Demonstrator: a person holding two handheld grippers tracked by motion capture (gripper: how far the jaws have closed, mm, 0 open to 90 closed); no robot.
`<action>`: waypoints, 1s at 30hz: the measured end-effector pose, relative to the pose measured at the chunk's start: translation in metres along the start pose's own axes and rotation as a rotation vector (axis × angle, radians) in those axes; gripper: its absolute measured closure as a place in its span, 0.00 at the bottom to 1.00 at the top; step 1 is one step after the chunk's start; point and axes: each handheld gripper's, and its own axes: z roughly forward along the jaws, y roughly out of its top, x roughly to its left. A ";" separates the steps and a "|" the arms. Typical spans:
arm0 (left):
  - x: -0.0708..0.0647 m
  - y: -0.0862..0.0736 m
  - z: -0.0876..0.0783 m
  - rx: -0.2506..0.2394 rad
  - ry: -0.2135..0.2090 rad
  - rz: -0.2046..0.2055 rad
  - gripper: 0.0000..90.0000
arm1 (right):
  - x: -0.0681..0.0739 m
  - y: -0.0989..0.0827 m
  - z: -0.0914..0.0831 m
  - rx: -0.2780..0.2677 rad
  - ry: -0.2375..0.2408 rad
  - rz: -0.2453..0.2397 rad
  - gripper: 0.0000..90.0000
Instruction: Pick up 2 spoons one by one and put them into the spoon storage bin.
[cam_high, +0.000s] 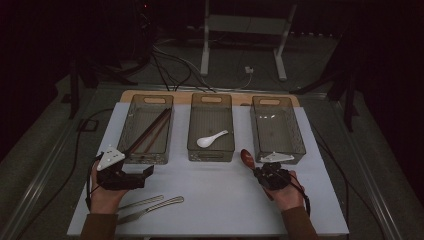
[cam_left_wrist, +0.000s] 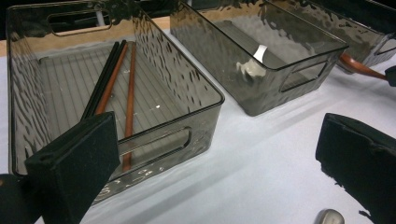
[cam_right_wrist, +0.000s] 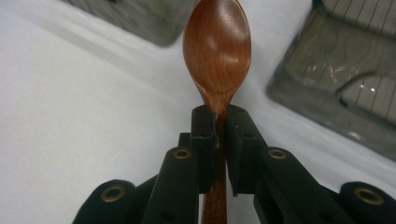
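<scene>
A dim white worktop (cam_high: 220, 200) carries 3 smoked plastic bins in a row along its far edge. The left bin (cam_high: 131, 134) holds dark and brown chopsticks (cam_high: 152, 131), the middle bin (cam_high: 192, 131) holds a white ceramic spoon (cam_high: 210, 139), and the right bin (cam_high: 296, 135) looks empty.

The right gripper (cam_right_wrist: 220, 122) sits near the front right of the worktop, its jaws pinching the neck of a wooden spoon (cam_right_wrist: 217, 46). The spoon's bowl juts out ahead, just in front of the gap between the middle and right bins.

The left gripper (cam_high: 146, 172) rests just before the left bin, jaws spread with nothing between them. 2 metal knives (cam_high: 150, 206) lie near the front edge beside it.

Risk: the grip is narrow, on a smooth tapered neck, so the spoon could pivot or slip out. Its bowl could also strike a bin rim if it is carried low.
</scene>
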 end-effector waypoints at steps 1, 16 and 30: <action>0.000 0.000 0.000 0.000 0.000 0.000 0.01 | 0.001 0.002 -0.001 -0.006 0.000 0.000 0.92; 0.001 0.000 -0.002 -0.004 0.002 -0.003 0.01 | 0.013 0.039 -0.015 -0.104 0.002 -0.015 0.92; 0.002 0.000 -0.003 -0.008 0.003 -0.007 0.01 | 0.030 0.071 0.003 -0.134 0.026 -0.031 0.92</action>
